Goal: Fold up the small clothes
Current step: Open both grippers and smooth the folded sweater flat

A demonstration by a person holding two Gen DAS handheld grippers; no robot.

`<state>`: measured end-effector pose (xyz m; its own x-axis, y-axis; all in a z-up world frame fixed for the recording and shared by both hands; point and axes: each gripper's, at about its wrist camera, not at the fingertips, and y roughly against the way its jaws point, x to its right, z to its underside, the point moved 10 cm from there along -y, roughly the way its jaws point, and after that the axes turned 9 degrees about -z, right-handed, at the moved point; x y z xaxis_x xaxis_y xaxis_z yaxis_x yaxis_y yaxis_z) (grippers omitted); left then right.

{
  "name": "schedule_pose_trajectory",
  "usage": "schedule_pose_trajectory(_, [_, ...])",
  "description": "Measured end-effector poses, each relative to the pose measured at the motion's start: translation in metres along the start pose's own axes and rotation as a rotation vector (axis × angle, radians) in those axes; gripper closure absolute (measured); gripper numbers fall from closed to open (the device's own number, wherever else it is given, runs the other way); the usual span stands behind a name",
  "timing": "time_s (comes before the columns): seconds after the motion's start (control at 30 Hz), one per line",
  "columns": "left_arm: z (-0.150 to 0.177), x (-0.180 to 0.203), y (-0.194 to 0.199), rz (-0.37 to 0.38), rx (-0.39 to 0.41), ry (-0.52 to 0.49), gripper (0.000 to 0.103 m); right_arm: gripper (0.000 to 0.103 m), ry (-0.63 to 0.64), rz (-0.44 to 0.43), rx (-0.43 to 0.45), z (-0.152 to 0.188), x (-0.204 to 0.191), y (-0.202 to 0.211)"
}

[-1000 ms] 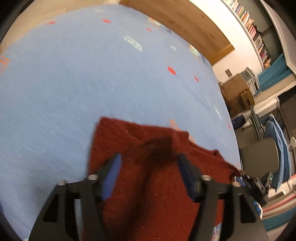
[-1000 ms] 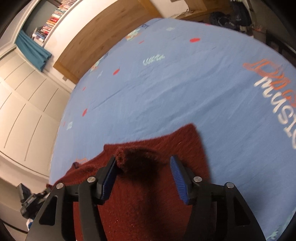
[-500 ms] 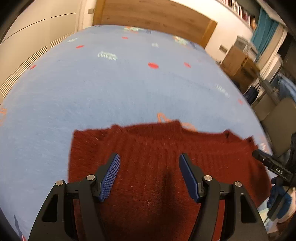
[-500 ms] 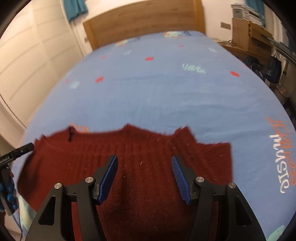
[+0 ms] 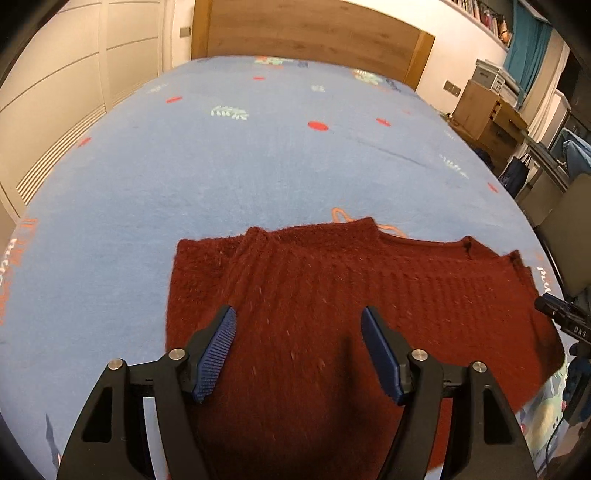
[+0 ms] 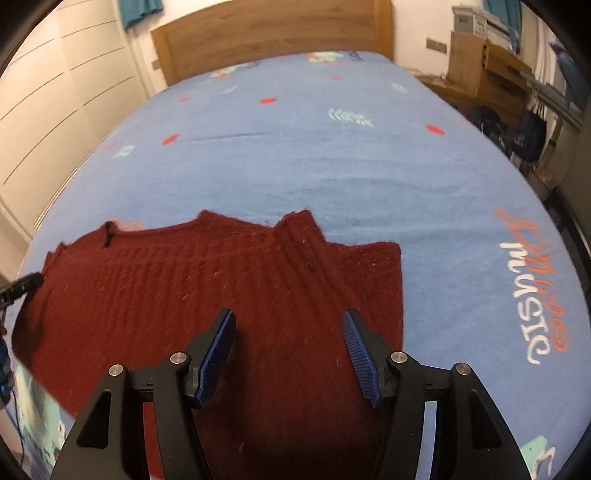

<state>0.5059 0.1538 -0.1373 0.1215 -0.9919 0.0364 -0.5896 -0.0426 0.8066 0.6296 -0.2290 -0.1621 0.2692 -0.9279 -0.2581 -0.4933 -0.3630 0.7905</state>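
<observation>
A dark red knitted sweater (image 5: 332, 280) lies flat near the front edge of a blue patterned bed sheet (image 5: 221, 166), with its sleeves folded in over the body. My left gripper (image 5: 298, 312) hovers over the sweater's left half. Its jaws are opening, and nothing is pinched between the blue pads. In the right wrist view the sweater (image 6: 221, 273) lies on the same sheet (image 6: 295, 166). My right gripper (image 6: 289, 314) stands open above the sweater's right half, its pads clear of the knit.
A wooden headboard (image 5: 314, 33) closes the far end of the bed. Pale cupboard doors (image 5: 55, 92) run along the left. Wooden furniture (image 5: 487, 110) and a chair (image 5: 565, 236) stand to the right. A black bar (image 5: 561, 317) juts in at the sweater's right edge.
A second ago each gripper had a raised bunch of red knit between its fingers. That knit now lies flat, both views have rolled level, and the grippers have drawn back over the sweater.
</observation>
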Motion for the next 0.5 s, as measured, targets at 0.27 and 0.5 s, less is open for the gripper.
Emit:
schedule_pose_trajectory(0.27, [0.048,0.009,0.009,-0.077,0.007,-0.004,0.037,0.041,0.071,-0.045,-0.046,0.060,-0.037,0.015])
schedule_pose_trajectory(0.5, [0.071,0.014,0.002,-0.134,0.019,-0.028,0.033,0.041,0.022,-0.045,-0.049,0.081,-0.022,0.017])
